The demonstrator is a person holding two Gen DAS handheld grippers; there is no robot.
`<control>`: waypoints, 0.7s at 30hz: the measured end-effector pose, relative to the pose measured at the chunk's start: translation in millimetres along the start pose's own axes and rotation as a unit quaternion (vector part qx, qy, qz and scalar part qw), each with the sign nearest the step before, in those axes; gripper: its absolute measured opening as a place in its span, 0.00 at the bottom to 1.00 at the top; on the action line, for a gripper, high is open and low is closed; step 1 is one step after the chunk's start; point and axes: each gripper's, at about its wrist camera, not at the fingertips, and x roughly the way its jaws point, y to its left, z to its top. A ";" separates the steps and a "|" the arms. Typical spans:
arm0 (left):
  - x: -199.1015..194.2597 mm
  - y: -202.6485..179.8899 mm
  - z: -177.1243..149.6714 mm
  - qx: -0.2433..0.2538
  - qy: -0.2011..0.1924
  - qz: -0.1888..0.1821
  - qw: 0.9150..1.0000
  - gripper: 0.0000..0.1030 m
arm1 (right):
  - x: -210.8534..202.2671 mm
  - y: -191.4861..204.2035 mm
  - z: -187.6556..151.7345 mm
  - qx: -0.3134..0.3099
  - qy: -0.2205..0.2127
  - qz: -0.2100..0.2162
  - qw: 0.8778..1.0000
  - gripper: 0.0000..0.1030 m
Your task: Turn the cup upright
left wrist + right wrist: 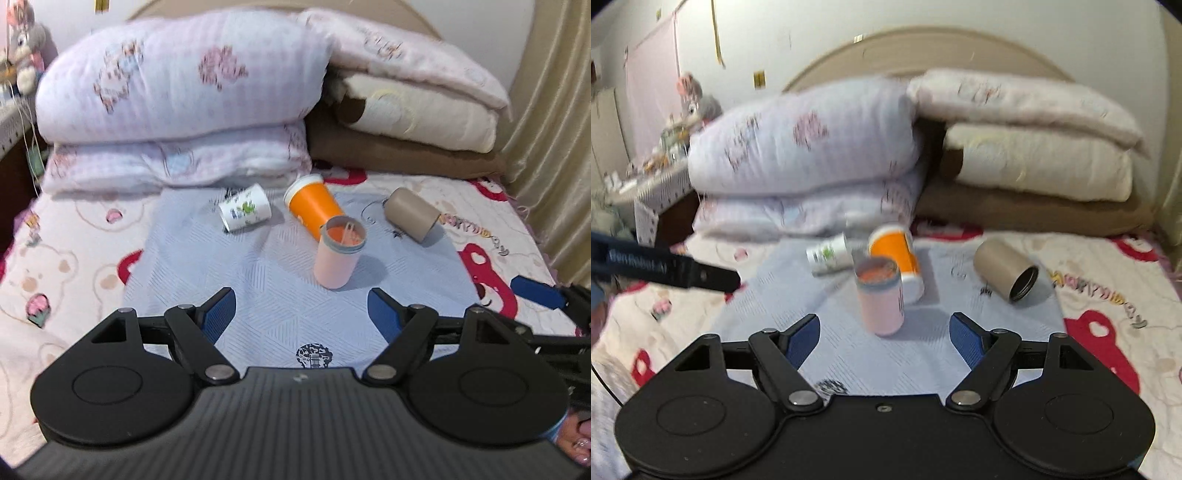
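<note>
Both claws, left (301, 314) and right (884, 338), gape empty near the upright pink cup (338, 254); farther off, white (244, 213), orange (314, 206) and tan (412, 214) cups lie unflipped.

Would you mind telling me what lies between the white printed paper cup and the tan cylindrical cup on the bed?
The orange cup, lying on its side, in both views.

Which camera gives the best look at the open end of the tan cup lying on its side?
The right wrist view. There the tan cup lies with its dark open mouth turned toward the camera, rim plainly visible. In the left wrist view the same cup shows mainly its closed bottom and side; the mouth faces away, so it stays hidden.
</note>
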 end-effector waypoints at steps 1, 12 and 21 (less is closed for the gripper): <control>-9.9 -3.6 -1.5 0.006 -0.007 0.003 1.000 0.76 | -8.8 0.6 1.7 0.003 -0.008 0.001 1.000 0.79; -52.7 -13.8 -27.7 0.013 -0.023 0.031 0.999 0.93 | -70.5 0.1 -1.6 0.034 -0.035 -0.054 0.997 0.92; -58.5 -12.7 -39.2 0.006 -0.001 0.053 0.999 0.98 | -87.3 11.2 -6.9 0.032 -0.023 -0.094 0.995 0.97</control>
